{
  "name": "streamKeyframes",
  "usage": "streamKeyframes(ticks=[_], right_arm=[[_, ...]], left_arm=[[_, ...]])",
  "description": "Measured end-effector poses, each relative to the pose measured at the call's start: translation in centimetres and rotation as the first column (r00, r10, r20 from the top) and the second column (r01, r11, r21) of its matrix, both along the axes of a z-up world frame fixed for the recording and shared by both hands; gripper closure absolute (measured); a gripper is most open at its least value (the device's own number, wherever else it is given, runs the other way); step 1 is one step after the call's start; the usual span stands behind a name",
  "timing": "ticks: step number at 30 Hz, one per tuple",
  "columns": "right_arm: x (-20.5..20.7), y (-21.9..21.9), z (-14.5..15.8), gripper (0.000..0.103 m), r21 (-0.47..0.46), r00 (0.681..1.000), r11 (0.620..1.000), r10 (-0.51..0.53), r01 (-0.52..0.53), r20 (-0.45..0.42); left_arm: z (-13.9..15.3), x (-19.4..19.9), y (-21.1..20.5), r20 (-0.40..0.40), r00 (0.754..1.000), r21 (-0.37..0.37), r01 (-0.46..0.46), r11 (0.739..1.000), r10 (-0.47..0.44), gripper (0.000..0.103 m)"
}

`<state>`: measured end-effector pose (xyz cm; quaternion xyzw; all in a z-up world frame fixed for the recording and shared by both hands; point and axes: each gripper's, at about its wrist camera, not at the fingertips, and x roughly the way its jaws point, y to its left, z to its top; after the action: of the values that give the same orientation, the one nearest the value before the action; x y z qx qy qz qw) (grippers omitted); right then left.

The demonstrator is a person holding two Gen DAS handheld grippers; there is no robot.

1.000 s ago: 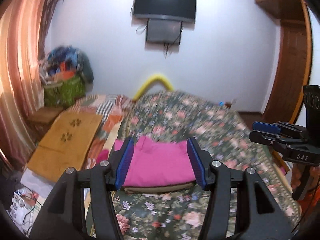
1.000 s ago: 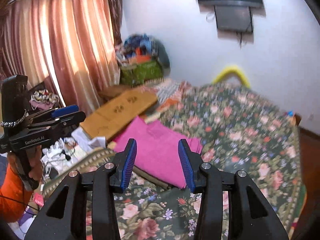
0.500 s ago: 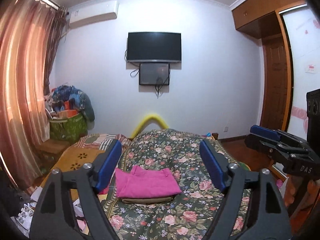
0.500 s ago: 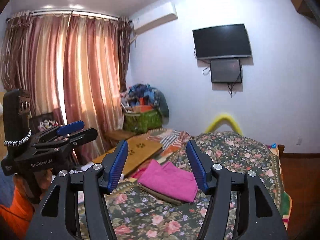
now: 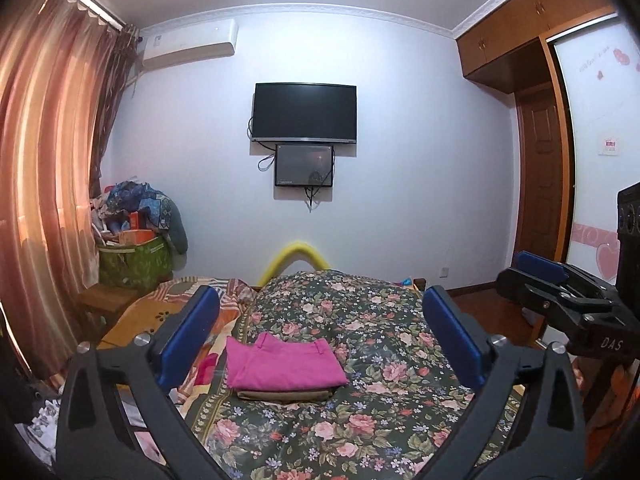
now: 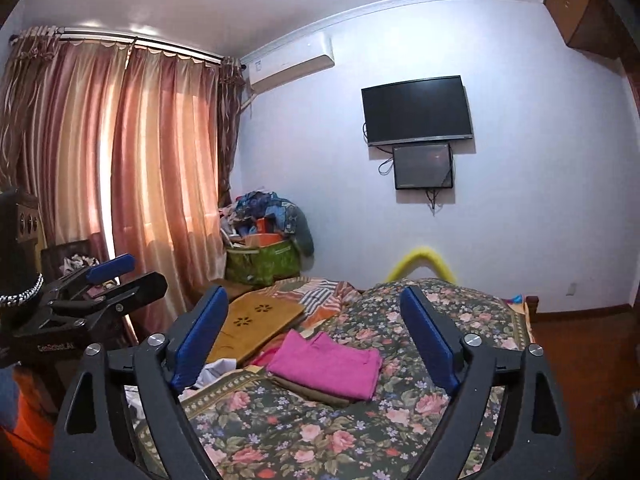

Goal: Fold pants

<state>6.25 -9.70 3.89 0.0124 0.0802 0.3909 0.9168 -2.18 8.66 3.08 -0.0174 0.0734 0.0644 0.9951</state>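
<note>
The pink pants (image 5: 282, 366) lie folded flat on top of a folded brown garment (image 5: 286, 394) on the floral bed cover (image 5: 360, 412). They also show in the right wrist view (image 6: 328, 364). My left gripper (image 5: 320, 338) is wide open and empty, held well back from and above the pants. My right gripper (image 6: 316, 336) is wide open and empty too, also held back from them. The right gripper shows at the right edge of the left wrist view (image 5: 556, 284), and the left gripper at the left edge of the right wrist view (image 6: 108, 284).
A wooden board (image 6: 256, 320) and striped bedding (image 6: 320, 292) lie left of the pants. A green bag piled with clothes (image 5: 136, 256) stands by the curtains (image 5: 44, 184). A TV (image 5: 304, 112) hangs on the far wall. A wardrobe (image 5: 540, 128) stands at the right.
Both grippers have pulled back and risen away from the pants, which now look small and far. Both sets of jaws have opened wider. The pants lie where they were.
</note>
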Motion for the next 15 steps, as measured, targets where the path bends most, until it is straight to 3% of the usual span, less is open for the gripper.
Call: streamKeyframes(ticks=[5,15], right_arm=[[-0.5,-0.2,-0.1,0.0,0.008,0.999,0.999,-0.032,0.032,0.006],[-0.7,-0.6,-0.5,0.0,-0.005,0.998,0.998,-0.057,0.057,0.0]], left_arm=[[-0.4,0.0,0.4,-0.005,1.0,-0.015,-0.001,1.0,0.0,0.0],[-1.2,0.4,0.6,-0.019,1.0,-0.031,0.0,1.0,0.0,0.0]])
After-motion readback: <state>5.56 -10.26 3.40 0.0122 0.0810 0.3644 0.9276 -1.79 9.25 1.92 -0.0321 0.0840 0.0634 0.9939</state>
